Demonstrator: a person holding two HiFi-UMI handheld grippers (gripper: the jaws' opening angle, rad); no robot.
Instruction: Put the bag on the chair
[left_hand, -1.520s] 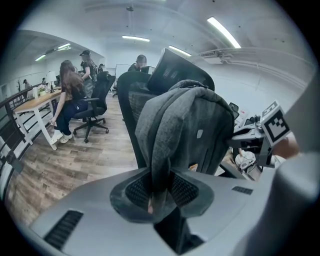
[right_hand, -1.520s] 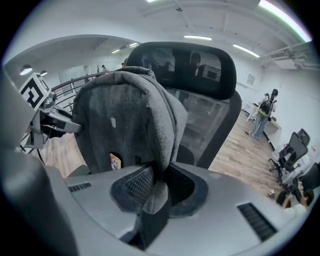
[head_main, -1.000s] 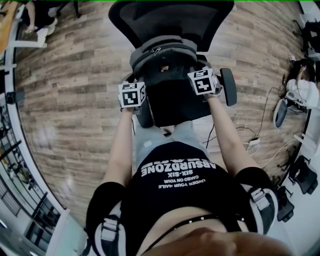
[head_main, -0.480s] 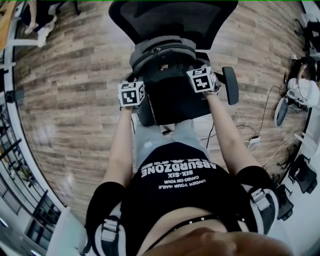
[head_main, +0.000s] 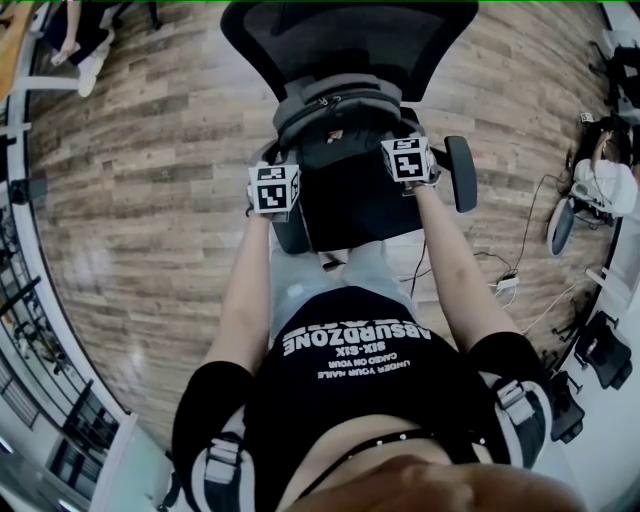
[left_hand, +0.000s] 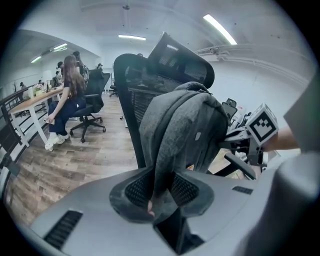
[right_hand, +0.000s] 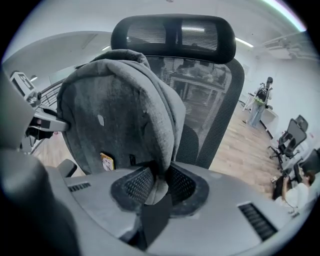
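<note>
A grey backpack (head_main: 335, 112) stands upright on the black mesh office chair (head_main: 350, 40), leaning on its backrest. My left gripper (head_main: 274, 188) is at the bag's left side and my right gripper (head_main: 407, 160) at its right side. In the left gripper view the left gripper (left_hand: 161, 192) is shut on a fold of the backpack (left_hand: 185, 130), with the chair back (left_hand: 132, 90) behind. In the right gripper view the right gripper (right_hand: 155, 187) pinches the edge of the backpack (right_hand: 120, 120) below the headrest (right_hand: 175, 32).
The chair's right armrest (head_main: 458, 172) juts out beside my right gripper. Cables and a power strip (head_main: 505, 285) lie on the wooden floor at right. A person (left_hand: 67, 95) sits at a desk at far left, with other office chairs nearby.
My left gripper has shifted slightly right, toward the chair. The bag has moved a little toward the backrest. Both grips hold.
</note>
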